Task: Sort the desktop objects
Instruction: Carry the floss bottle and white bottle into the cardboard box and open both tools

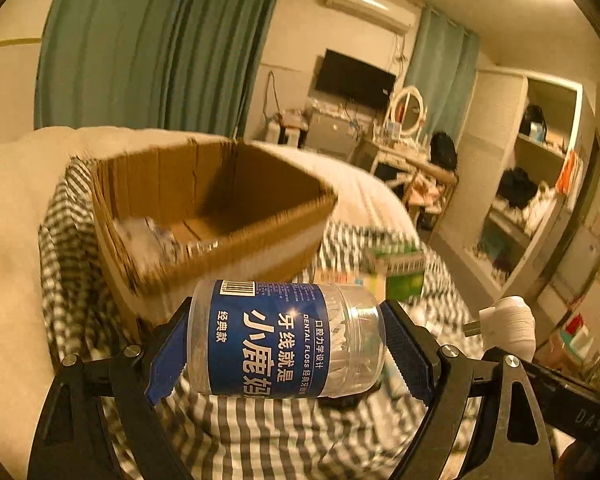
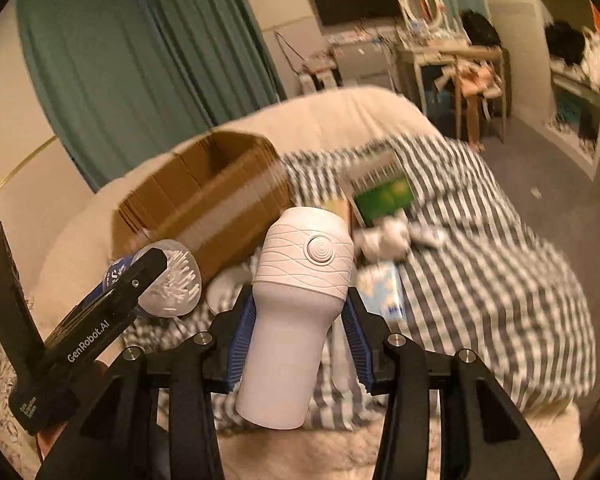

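The left gripper (image 1: 286, 344) is clamped on a clear plastic jar with a blue dental-floss label (image 1: 284, 338), held on its side between the blue ribbed pads (image 1: 406, 354) above the grey-and-white checked bedcover (image 1: 260, 436). In the right wrist view the jar's transparent end shows white floss picks packed inside (image 2: 174, 280). The right gripper (image 2: 298, 332) is clamped on a white ribbed appliance with a round button and a plain cylindrical lower body (image 2: 300, 292), gripped at its narrower waist and held roughly upright. In the left wrist view this appliance (image 1: 508, 326) appears to the right of the jar, with metal plug pins projecting from it. An open brown corrugated cardboard box (image 1: 204, 216) rests on the bedcover just beyond the jar; it holds crumpled clear and white packaging in its near left corner, blurred beyond further identification. A green-and-white carton (image 2: 382, 192) lies on the bedcover to the right of the box.
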A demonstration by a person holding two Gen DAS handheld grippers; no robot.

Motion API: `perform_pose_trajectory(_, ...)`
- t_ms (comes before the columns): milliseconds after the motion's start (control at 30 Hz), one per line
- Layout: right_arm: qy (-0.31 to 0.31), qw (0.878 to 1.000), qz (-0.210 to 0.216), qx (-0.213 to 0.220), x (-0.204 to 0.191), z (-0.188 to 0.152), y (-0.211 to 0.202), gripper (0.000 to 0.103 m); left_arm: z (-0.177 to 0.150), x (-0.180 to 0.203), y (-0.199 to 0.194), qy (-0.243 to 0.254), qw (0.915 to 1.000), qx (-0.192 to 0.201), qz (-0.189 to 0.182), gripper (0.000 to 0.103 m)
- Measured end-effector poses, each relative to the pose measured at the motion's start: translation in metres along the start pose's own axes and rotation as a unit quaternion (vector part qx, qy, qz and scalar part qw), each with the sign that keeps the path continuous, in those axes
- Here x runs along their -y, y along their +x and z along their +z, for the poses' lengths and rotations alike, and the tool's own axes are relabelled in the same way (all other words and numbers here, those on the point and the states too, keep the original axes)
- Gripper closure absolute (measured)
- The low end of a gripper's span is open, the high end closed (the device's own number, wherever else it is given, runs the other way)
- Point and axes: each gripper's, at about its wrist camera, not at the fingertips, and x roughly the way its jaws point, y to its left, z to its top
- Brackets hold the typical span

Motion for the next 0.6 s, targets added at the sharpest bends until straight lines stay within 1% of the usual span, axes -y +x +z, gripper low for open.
perform_pose_trajectory(67, -0.022, 1.000, 0.007, 0.013, -0.015, 0.017, -0.004, 0.060, 0.021, -0.004, -0.009, -0.011, 0.9997, 0.022, 0.007, 0.013)
perform_pose_trajectory(133, -0.049, 0.998, 0.013, 0.024, -0.032, 0.036, -0.003, 0.060, 0.045, -0.008, -0.016, -0.017, 0.9984, 0.052, 0.016, 0.013)
perform_pose_trajectory(267, -0.078, 0.996, 0.031, 0.035, -0.057, 0.067, 0.016, 0.060, 0.083, -0.022, -0.014, -0.024, 0.9945, 0.092, 0.043, 0.013)
perform_pose_trajectory(367, -0.086, 0.995, 0.046, 0.037, -0.071, 0.086, 0.035, 0.060, 0.105, -0.045, -0.003, -0.048, 0.9923, 0.096, 0.061, 0.013)
perform_pose_trajectory(500, -0.099, 0.992, 0.067, 0.038, -0.090, 0.108, 0.061, 0.060, 0.128, -0.078, 0.017, -0.087, 0.9866, 0.105, 0.090, 0.013)
perform_pose_trajectory(600, -0.104, 0.991, 0.079, 0.038, -0.102, 0.119, 0.085, 0.060, 0.121, -0.102, 0.035, -0.121, 0.9814, 0.111, 0.099, 0.013)
